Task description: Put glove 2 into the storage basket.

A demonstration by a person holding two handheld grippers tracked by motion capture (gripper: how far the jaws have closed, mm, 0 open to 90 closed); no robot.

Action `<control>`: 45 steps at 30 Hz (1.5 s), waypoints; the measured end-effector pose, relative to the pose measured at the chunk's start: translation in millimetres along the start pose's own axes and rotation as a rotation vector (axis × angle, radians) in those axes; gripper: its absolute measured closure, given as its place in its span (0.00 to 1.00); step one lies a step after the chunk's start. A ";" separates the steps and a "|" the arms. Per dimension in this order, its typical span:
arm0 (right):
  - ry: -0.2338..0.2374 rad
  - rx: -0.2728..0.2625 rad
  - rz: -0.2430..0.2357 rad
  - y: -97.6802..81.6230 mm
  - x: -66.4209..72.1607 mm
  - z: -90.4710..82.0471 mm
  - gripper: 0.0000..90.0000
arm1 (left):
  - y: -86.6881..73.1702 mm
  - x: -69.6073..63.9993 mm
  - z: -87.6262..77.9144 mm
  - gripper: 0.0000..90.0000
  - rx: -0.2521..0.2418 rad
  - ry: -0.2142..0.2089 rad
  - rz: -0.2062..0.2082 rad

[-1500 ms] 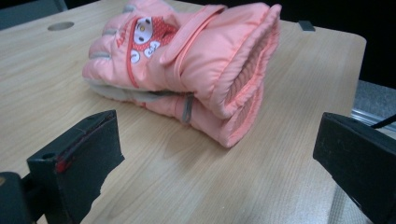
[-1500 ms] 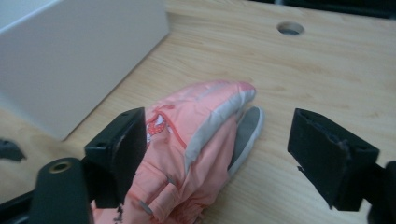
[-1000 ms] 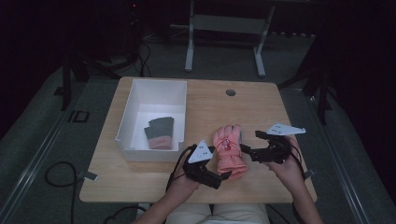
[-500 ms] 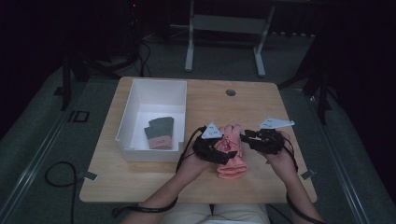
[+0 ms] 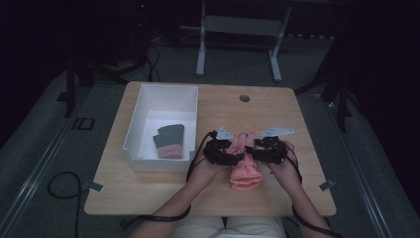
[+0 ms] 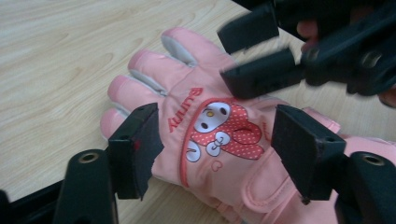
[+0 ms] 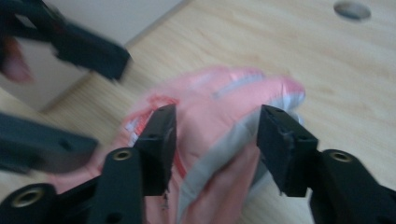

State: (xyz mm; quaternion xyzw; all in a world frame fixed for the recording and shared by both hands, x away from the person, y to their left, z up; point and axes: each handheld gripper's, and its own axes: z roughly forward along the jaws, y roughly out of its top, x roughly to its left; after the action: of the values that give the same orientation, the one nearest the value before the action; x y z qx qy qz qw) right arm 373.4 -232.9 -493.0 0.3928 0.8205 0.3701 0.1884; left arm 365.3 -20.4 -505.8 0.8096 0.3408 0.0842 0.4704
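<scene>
- I see the pink glove (image 6: 219, 135) lying on the wooden table (image 5: 148, 191), just right of the white bin (image 5: 161, 96), between the two grippers.
- My left gripper (image 6: 217, 149) has its jaws wide apart, one on each side of the printed back of the glove, holding nothing.
- My right gripper (image 7: 215, 144) is also wide, its jaws at both sides of the glove fingers; whether they touch it I cannot tell.
- A dark glove (image 5: 168, 140) lies inside the bin.

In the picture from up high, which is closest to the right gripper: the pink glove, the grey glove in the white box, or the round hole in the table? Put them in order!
From the right gripper:
1. Pink glove, right beside it.
2. Round hole, farther back on the table.
3. Grey glove, off to the left inside the white box.
</scene>
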 end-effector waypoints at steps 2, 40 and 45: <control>0.007 0.023 0.023 -6.4 -4.5 1.8 0.50 | -0.5 1.6 1.4 0.33 0.014 0.004 -0.014; 0.126 0.060 0.095 -26.8 -15.4 -8.7 0.76 | 13.2 2.0 28.6 0.81 0.195 -0.109 -0.135; 0.132 0.012 0.100 -14.9 -14.2 -27.5 0.77 | 32.0 -6.7 11.2 0.82 0.180 -0.093 -0.098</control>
State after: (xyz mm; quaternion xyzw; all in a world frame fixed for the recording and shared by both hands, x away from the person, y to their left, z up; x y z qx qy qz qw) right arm 358.2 -262.9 -486.0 0.4092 0.8126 0.3995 0.1126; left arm 380.5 -43.0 -484.5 0.8338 0.3641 -0.0074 0.4148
